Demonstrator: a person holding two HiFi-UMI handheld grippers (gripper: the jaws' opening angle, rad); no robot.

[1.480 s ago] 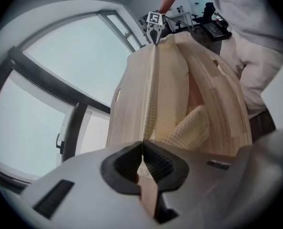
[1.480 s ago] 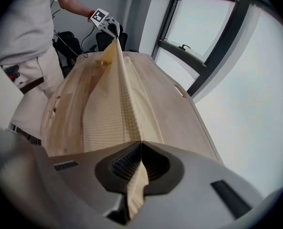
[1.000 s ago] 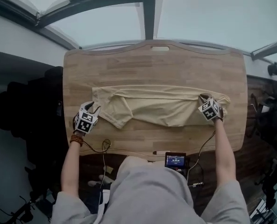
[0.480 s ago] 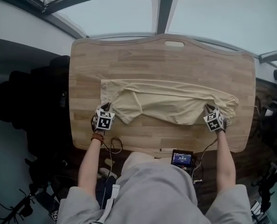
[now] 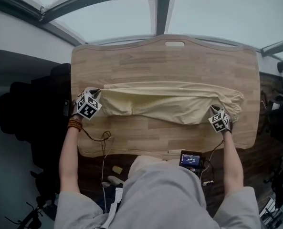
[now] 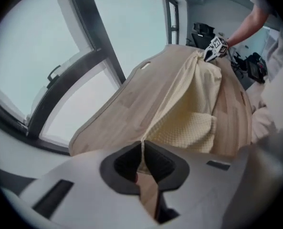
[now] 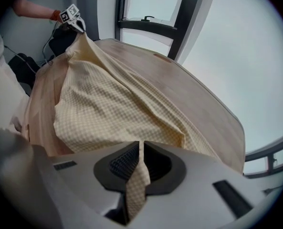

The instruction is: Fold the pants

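Pants (image 5: pixel 172 101) lie stretched lengthwise across surface (image 5: pixel 170 61), taut between tongs. Left tongs (image 5: pixel 96 94) just closed, clamped on one end. Right tongs (image 5: pixel 214 110) clamped on other end. Lengthwise fold looks done; crosswise folds likely remain.
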